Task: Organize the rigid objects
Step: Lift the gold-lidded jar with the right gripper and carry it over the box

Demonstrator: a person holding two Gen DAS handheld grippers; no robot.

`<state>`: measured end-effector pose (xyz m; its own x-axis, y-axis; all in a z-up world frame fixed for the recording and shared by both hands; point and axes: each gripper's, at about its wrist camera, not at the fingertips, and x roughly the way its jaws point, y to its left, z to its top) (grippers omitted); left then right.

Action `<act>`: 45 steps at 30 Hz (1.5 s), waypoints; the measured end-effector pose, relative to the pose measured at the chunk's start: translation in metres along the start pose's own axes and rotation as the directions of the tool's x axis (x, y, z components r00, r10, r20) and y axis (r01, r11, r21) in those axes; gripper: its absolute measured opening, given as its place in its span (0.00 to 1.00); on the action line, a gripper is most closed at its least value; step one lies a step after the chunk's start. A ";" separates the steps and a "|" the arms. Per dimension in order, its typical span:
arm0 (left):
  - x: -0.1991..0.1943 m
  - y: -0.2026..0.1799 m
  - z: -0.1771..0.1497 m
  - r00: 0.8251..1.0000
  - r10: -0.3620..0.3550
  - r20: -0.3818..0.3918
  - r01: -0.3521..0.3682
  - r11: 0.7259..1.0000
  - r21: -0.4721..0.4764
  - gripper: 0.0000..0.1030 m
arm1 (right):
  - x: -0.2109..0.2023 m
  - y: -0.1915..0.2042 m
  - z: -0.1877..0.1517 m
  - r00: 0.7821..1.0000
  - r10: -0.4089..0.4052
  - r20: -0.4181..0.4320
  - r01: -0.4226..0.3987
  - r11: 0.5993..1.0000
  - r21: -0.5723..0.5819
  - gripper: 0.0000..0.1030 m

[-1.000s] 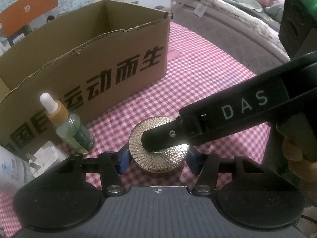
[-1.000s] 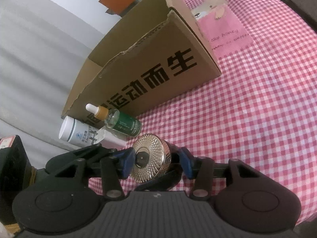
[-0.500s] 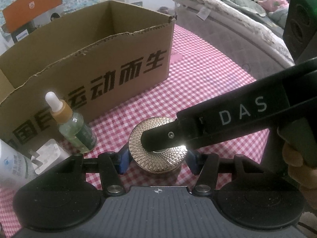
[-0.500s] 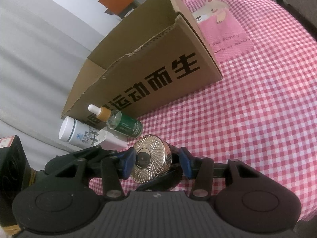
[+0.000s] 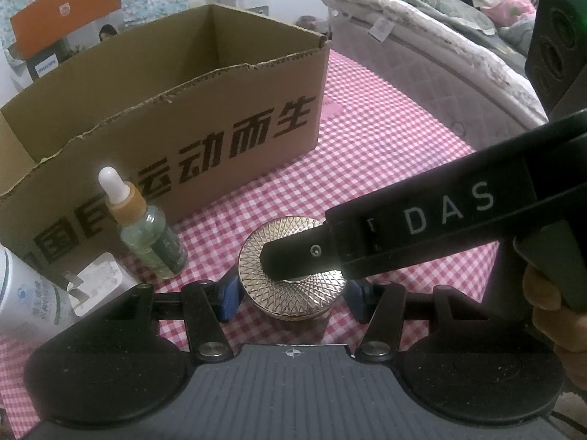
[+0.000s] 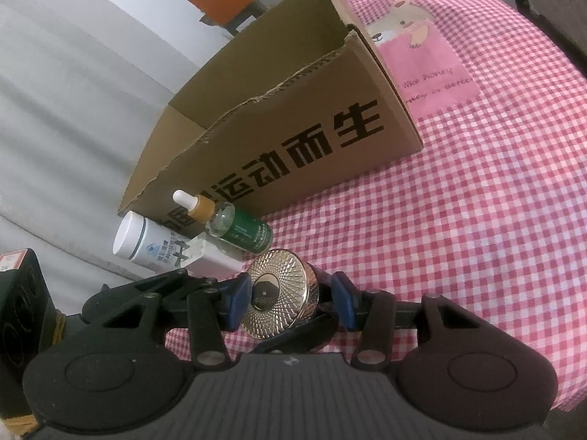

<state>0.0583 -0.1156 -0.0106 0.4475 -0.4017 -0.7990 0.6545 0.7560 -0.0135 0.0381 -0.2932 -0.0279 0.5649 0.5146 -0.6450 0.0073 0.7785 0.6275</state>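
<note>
Here | gold jar (image 5: 291,289) clamped between left fingers (image 5: 227,299); right fingers (image 6: 240,302) clamp it too

I see a round gold jar with a diamond-embossed lid (image 5: 291,275), a green glass dropper bottle (image 5: 150,234) upright, and an open brown cardboard box (image 5: 183,139) on checked cloth.

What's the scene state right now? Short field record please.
held item: gold jar, textured lid
left gripper: shut on the jar's sides
right gripper: shut on the jar, reaching across its lid
container: open cardboard box behind the jar, on checked cloth
in front of box: dropper bottle upright, white bottle, white plug
jar in box: not yet
</note>
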 end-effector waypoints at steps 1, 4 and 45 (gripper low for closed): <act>-0.001 0.000 0.000 1.000 0.001 0.001 -0.001 1.000 0.000 0.54 | 0.000 0.000 0.000 1.000 0.000 0.001 0.000 1.000 -0.001 0.50; -0.003 -0.001 -0.001 1.000 0.004 0.005 -0.004 1.000 0.000 0.54 | -0.001 0.001 0.000 1.000 0.001 0.002 -0.001 1.000 -0.005 0.50; -0.009 0.108 0.136 0.996 0.046 0.081 -0.019 0.952 -0.307 0.54 | 0.024 0.080 0.175 0.999 0.025 -0.023 -0.031 0.962 -0.271 0.50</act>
<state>0.2081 -0.1004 0.0770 0.5254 -0.4071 -0.7472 0.4273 0.8856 -0.1821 0.1966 -0.2807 0.0829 0.5455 0.5422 -0.6391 -0.2341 0.8307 0.5050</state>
